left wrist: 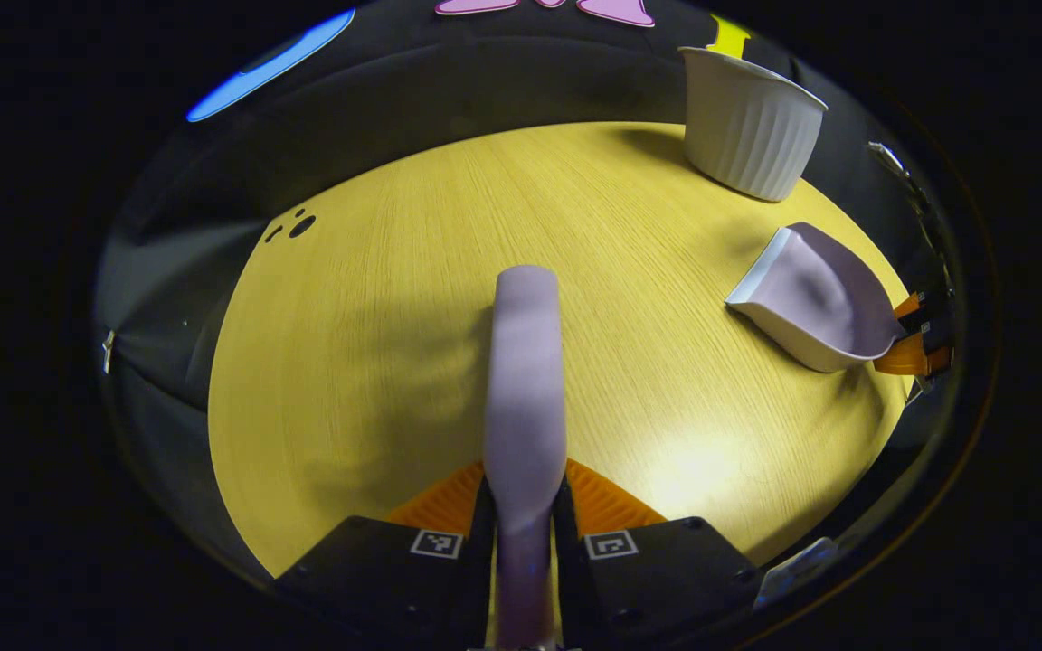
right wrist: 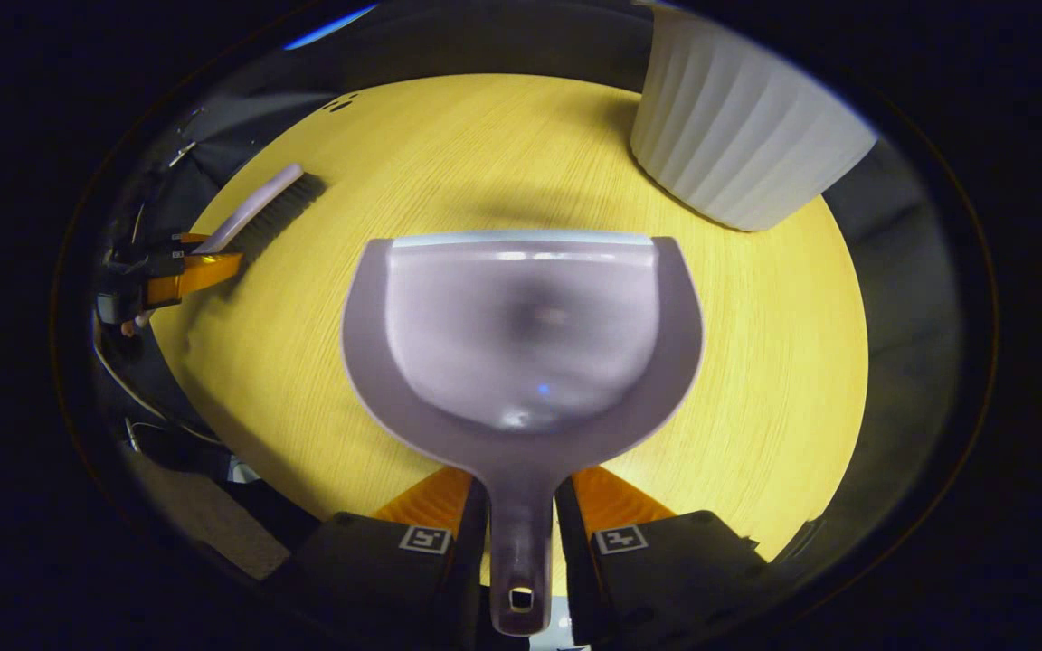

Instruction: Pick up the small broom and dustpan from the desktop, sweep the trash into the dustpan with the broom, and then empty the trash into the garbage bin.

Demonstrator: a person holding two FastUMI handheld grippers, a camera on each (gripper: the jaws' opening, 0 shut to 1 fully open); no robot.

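In the left gripper view the lilac broom runs straight ahead over the yellow table, and my left gripper is shut on its handle. Off to the right the lilac dustpan rests tilted on the table, held at its handle by the right gripper. In the right gripper view the dustpan lies mouth-forward, its handle clamped in my right gripper. The broom, dark bristles down, shows at the far left with the left gripper on it.
A white ribbed bin stands at the table's far right edge, close ahead of the dustpan. A few small dark marks sit near the far left edge of the table. Black cloth surrounds the table.
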